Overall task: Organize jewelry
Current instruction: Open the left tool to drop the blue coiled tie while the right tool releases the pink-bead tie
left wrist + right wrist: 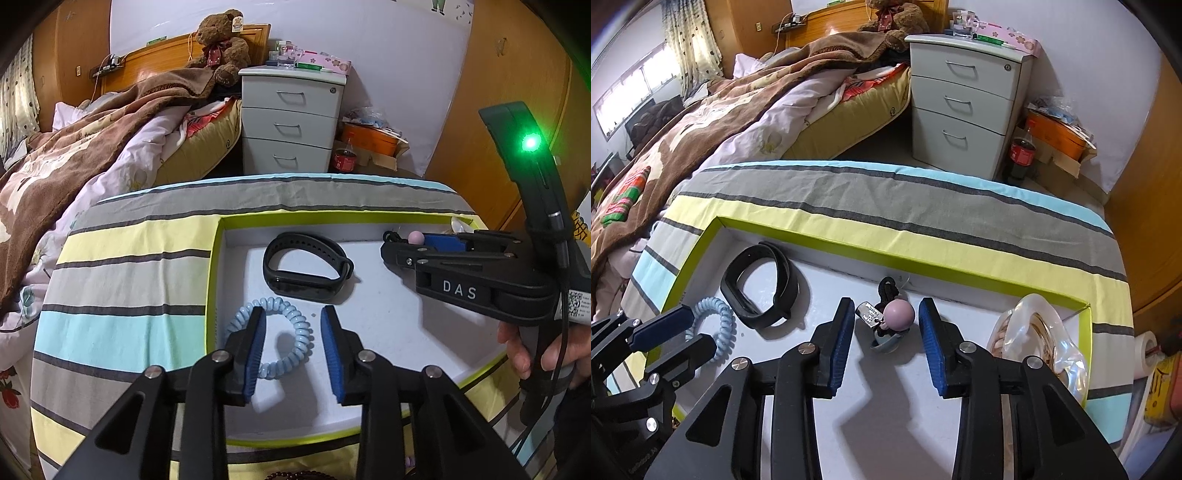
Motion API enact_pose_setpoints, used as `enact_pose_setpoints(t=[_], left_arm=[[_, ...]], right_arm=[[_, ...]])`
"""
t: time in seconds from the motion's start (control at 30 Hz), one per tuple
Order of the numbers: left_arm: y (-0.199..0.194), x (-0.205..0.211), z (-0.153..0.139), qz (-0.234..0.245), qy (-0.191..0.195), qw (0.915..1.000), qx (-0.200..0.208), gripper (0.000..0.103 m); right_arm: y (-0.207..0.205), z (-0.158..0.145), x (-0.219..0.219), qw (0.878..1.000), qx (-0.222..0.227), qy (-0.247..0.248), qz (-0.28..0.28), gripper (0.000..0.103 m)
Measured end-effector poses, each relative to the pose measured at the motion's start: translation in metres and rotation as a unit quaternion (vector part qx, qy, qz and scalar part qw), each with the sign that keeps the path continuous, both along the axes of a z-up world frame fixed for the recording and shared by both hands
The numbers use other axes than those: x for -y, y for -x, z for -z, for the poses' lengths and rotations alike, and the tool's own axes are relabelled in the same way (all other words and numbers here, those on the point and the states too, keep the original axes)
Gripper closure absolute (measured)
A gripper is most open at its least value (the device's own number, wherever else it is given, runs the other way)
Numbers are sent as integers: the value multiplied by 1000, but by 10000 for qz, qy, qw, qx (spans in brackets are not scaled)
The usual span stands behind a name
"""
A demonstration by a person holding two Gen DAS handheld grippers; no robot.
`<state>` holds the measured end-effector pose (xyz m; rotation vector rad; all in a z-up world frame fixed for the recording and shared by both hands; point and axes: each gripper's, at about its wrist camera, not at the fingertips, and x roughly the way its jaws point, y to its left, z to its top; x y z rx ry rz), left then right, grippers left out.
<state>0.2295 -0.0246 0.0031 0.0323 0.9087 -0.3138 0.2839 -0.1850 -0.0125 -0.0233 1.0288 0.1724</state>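
From my left wrist camera, my left gripper (pixel 291 347) stood with its jaws parted to a moderate gap. The pale blue coil bracelet (pixel 273 336) lay flat on the white floor of the shallow green-edged box (pixel 216 280). My left pad overlapped its left side, my right pad stood clear of it, so I judged the coil released, not gripped. At about twelve o'clock from it lay the black fitness band (pixel 306 267), near but apart. At two o'clock my right gripper (pixel 413 240) reached in from the side, with a pink bead (pixel 415 236) showing at its tip. The box sat on the striped cloth (pixel 129 258) of the counter, which kept the pieces gathered in one place.

From my right wrist camera, my right gripper (pixel 886 347) also had its jaws parted, with the small charm cluster (pixel 886 321) resting between them: a pink ball, a silver tag, a dark cord and a bluish cup-shaped piece. Neither pad pressed it, so I judged it set down against the box's far wall. At three o'clock lay a clear glossy bangle (pixel 1045 343) with pale beads inside it. At nine o'clock sat the black band, and beyond it the blue coil with my left gripper (pixel 670 339) over it. The pieces lay spaced apart, presumably so none would tangle.
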Motion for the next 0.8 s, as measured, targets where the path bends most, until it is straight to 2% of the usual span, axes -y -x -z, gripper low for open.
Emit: enact_pose_setpoints(t=[0.1, 0.37, 0.63, 0.8], left_arm=[[-1, 0, 0, 0, -5, 10000, -5, 63], [3, 0, -5, -36, 22, 10000, 65, 47], [22, -5, -24, -79, 102, 9995, 285, 39], [40, -15, -36, -153, 172, 9988, 426, 34]], right_arm=[[1, -1, 0, 10000, 16, -9, -20, 54], [9, -11, -1, 9998, 212, 34, 21, 54], [36, -34, 0, 9984, 561, 42, 36, 53], [62, -46, 4, 9974, 711, -136, 54, 53]])
